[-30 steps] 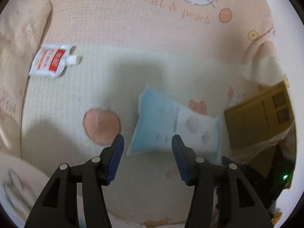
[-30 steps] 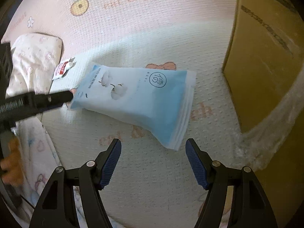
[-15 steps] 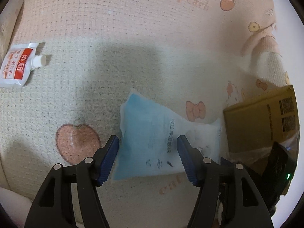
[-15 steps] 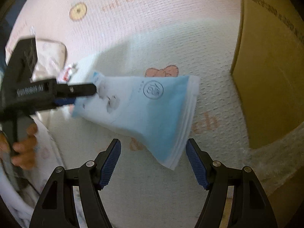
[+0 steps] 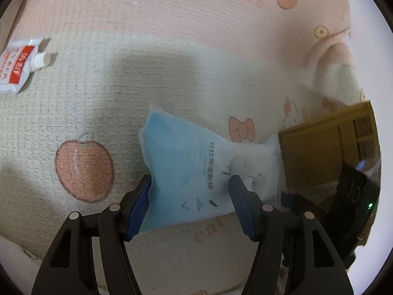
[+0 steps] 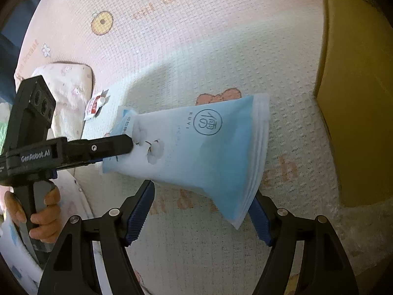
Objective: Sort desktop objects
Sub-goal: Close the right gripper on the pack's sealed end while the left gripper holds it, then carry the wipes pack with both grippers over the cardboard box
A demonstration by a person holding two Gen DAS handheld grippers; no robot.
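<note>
The blue pack (image 6: 203, 152) lies flat on the soft mat (image 6: 221, 49); its long way runs from one gripper to the other; the left gripper (image 5: 189, 196) is spread around one end; the right gripper (image 6: 203, 216) is opening around the wide end, nothing pinched.

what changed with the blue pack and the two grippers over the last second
Both grippers closed in on the blue pack. The left gripper moved down until its end sat between its open fingers; the right gripper, jaws opening, now straddles the other end. Neither has clamped it. The small red and white pouch and cardboard box stayed put.
</note>
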